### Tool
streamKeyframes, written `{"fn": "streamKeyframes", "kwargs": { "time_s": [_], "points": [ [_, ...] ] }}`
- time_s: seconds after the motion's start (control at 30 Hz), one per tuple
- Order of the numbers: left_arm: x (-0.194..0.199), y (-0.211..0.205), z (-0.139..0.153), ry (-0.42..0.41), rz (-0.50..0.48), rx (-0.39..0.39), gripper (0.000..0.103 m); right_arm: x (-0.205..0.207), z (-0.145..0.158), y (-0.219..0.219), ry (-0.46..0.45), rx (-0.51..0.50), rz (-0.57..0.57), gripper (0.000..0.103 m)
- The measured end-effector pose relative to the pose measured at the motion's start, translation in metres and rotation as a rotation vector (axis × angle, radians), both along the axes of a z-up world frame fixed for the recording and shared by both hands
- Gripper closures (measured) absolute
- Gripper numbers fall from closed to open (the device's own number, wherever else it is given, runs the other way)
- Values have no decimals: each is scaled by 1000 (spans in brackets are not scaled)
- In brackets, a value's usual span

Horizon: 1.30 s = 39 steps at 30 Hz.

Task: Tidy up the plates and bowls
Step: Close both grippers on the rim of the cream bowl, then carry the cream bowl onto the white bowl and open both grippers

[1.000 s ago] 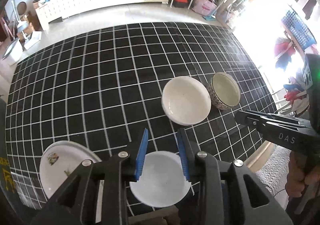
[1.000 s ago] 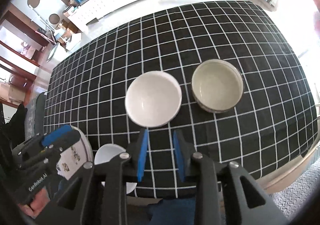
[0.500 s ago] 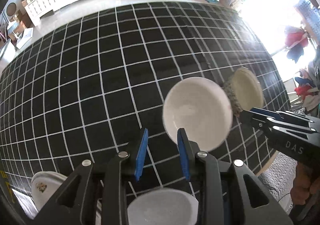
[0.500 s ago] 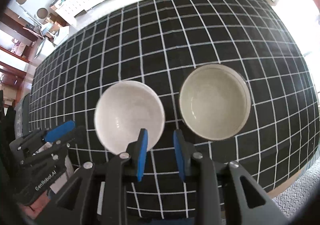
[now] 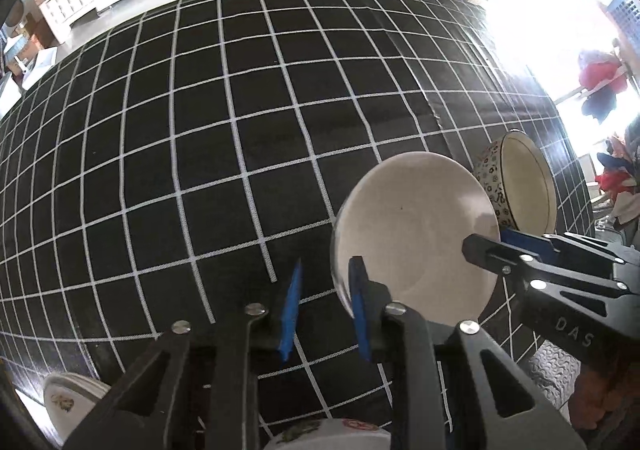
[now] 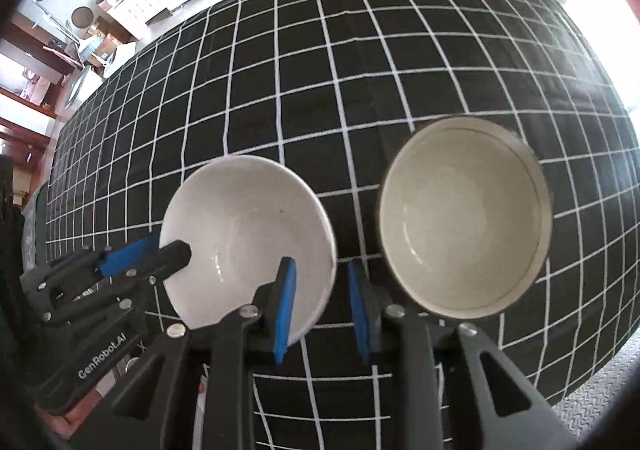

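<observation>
Left hand-held gripper (image 5: pixel 324 310): jaws not yet clamped and just been closing, astride the near-left rim of the white bowl (image 5: pixel 416 226), one pad inside, one outside.
Right hand-held gripper (image 6: pixel 322 310): narrow gap, astride the same bowl's opposite rim, not pressing.
White bowl: lower centre, on the black checked surface (image 5: pixel 200 129).
Patterned bowl (image 6: pixel 464 217): just to its right.
Plates (image 5: pixel 68 402): bottom left edge.
Handling: likely rigid glazed ceramic, slick, breakable and moderately heavy; pinch the rim wall squarely and lift level.
</observation>
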<state>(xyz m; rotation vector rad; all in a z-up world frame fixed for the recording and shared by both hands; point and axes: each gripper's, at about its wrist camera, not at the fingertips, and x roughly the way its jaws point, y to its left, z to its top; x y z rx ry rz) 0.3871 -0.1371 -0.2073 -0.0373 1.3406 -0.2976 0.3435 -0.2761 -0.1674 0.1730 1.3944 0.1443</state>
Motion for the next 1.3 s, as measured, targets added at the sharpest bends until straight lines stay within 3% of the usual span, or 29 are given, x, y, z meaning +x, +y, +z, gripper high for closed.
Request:
{"fn": "streamKeyframes", "kwargs": {
  "time_s": [0.07, 0.23, 0.6, 0.83, 1.07, 1.3],
  "points": [
    [1, 0, -2, -2, -8, -6, 87, -1, -2, 1, -2, -9, 8, 81],
    [2, -13, -4, -8, -34, 13, 94, -6, -5, -4, -15, -39, 7, 88],
    [-7, -36, -8, -17, -69, 87, 94, -34, -6, 6, -16, -68, 19, 88],
    [-21, -24, -12, 17, -28, 69, 94, -56, 0, 22, -11, -47, 29, 89],
    [-35, -2, 12, -19, 11, 51, 94, -65, 18, 37, -14, -35, 42, 89],
    [-52, 13, 46, -70, 37, 32, 94, -79, 60, 50, -78, -49, 65, 89]
  ]
}}
